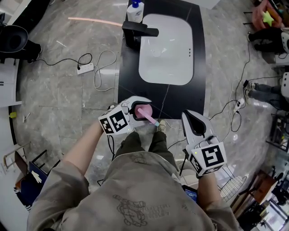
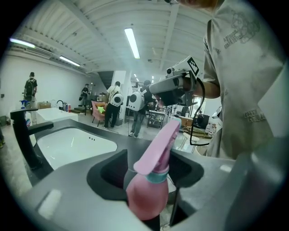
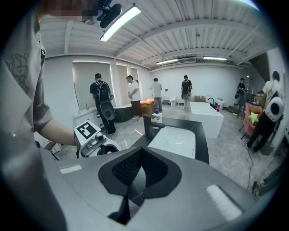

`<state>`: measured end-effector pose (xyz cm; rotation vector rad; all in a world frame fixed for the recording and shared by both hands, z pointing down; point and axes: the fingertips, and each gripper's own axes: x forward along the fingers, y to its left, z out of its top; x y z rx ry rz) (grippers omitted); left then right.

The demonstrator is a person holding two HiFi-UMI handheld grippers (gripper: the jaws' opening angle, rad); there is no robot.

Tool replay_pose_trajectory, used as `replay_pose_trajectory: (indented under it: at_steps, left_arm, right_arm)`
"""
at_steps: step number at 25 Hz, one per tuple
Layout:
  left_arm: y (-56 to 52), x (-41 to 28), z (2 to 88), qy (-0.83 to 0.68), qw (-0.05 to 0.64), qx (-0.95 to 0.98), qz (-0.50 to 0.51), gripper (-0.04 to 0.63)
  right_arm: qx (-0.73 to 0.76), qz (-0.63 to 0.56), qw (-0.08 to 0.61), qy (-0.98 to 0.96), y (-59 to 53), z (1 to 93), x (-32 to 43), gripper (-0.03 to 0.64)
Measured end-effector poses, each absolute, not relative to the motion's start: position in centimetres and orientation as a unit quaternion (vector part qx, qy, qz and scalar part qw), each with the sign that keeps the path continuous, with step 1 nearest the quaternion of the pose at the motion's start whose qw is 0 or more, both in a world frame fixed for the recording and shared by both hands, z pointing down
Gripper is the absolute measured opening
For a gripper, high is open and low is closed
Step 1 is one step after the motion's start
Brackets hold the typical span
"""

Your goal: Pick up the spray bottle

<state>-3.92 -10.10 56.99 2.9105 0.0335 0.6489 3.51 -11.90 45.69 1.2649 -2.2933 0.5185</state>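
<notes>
A pink spray bottle [image 1: 147, 115] with a teal collar lies between the jaws of my left gripper [image 1: 140, 110], which is shut on its body. In the left gripper view the bottle [image 2: 150, 189] fills the gap, its pink trigger head pointing up and away. The gripper holds it in the air just off the near edge of the black counter [image 1: 198, 54]. My right gripper [image 1: 193, 122] hangs to the right, jaws together and holding nothing; in its own view the right gripper [image 3: 129, 191] has its tips meeting.
The counter carries a white sink [image 1: 166, 48], a black faucet [image 1: 135, 30] and a white pump bottle [image 1: 135, 11]. A power strip [image 1: 85, 68] and cables lie on the marble floor. Several people stand far off in the room [image 3: 101, 101].
</notes>
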Motion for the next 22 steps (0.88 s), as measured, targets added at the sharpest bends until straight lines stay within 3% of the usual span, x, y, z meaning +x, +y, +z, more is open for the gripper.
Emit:
replay_pose_trajectory:
  at_steps: [4, 8, 22]
  left_arm:
    - [-10.4, -2.9, 56.8, 0.004, 0.080, 0.976, 0.201, 0.232]
    - [-10.6, -2.3, 56.5, -0.008, 0.088, 0.979, 0.186, 0.141]
    - [-12.1, -3.5, 54.0, -0.095, 0.095, 0.975, 0.176, 0.137]
  right_arm:
    - [0.460, 0.192, 0.236, -0.834, -11.7, 46.0, 3.8, 0.028]
    - [0.457, 0.192, 0.236, -0.836, -11.7, 46.2, 4.0, 0.028]
    - [0.453, 0.165, 0.216, -0.849, -11.8, 44.4, 4.6, 0.028]
